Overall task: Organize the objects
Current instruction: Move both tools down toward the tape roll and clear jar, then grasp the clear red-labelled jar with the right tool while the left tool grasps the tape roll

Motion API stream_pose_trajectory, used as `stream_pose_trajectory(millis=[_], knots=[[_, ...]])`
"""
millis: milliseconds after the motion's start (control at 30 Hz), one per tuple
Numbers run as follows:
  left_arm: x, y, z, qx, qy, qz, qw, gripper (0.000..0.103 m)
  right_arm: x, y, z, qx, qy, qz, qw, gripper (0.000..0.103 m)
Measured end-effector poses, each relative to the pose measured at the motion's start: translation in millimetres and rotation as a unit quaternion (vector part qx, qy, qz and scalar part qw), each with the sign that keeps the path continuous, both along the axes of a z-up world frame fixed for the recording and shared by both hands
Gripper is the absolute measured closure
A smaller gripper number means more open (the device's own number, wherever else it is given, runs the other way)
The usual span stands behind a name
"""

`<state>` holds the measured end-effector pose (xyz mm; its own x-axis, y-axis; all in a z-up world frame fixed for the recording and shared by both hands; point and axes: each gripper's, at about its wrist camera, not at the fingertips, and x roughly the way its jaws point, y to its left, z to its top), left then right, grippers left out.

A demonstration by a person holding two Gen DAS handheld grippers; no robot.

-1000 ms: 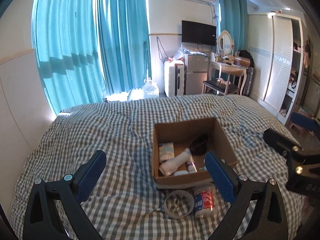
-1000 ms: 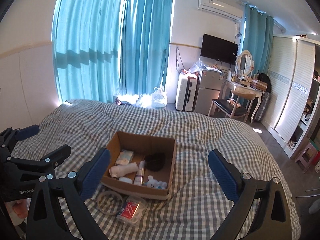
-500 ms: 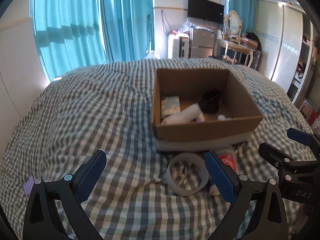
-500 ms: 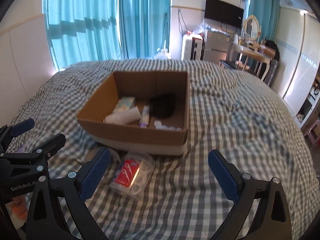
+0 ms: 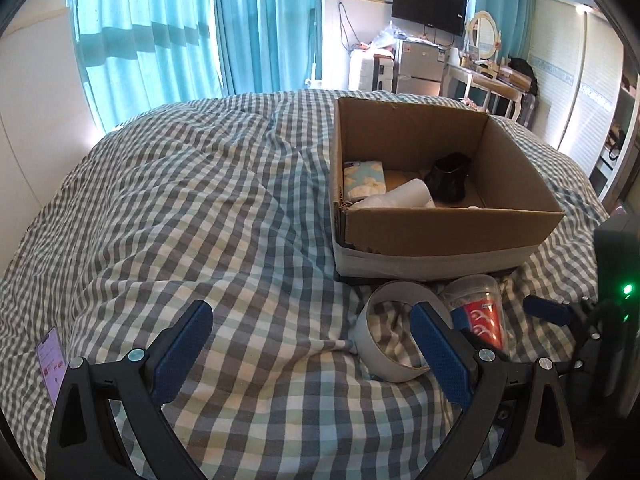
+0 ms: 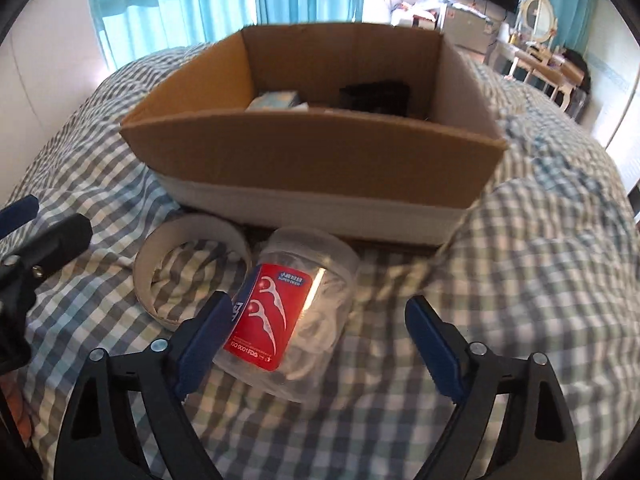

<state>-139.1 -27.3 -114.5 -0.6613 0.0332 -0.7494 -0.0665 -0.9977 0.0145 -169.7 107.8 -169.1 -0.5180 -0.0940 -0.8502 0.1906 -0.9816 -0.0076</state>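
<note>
An open cardboard box [image 5: 440,236] [image 6: 312,160] stands on the checked bedspread. It holds a tissue pack [image 5: 364,180], a white roll [image 5: 400,196] and a black object [image 5: 448,176]. In front of it lie a white tape ring [image 5: 372,320] [image 6: 160,252] and a clear floss-pick jar [image 5: 480,312] [image 6: 288,312] with a red label, on its side. My right gripper [image 6: 318,302] is low over the jar and its jaws are closing. The jar is between them, the left pad close beside it and the right pad apart. My left gripper [image 5: 310,312] is open over bare bedspread, its right finger across the tape ring.
A phone [image 5: 50,360] with a lit screen lies at the bed's near left. Teal curtains [image 5: 160,40] hang behind the bed. A small fridge [image 5: 416,64], a dressing table [image 5: 488,76] and a white wardrobe [image 5: 580,80] stand at the back right.
Both grippers have dropped toward the bed and tilted down. The box, ring and jar now loom close. The right jaws have narrowed a little, with the jar now between them.
</note>
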Motion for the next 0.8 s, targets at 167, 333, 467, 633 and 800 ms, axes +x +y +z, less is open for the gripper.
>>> stream_pose_trajectory(millis=[167,333,467,633,800], knots=[[-3.7,-1.7,-6.5,0.006,-0.014,0.0,0.9999,0.001,-7.0,-5.6,-15.2,0.014,-0.01,0.004,1.0,0.015],[-7.2,-3.1,-14.8,0.007,-0.032,0.004,0.9995,0.001,-9.0,4.1,-22.0,-0.021,-0.033,0.01,0.999,0.038],[-4.3,2.2,-17.4,-0.003,-0.034,-0.006,0.9994,0.001,3.5,8.8,-7.1,0.002,-0.003,0.009,1.0,0.038],[-3.2,24.5,-21.1,-0.033,-0.032,-0.037,0.9983,0.001,20.8,42.6,22.7,-0.024,0.025,-0.013,0.999,0.04],[-7.0,47.8,-32.5,-0.035,-0.045,-0.06,0.9965,0.001,27.2,58.4,33.8,-0.034,0.035,-0.019,0.999,0.041]])
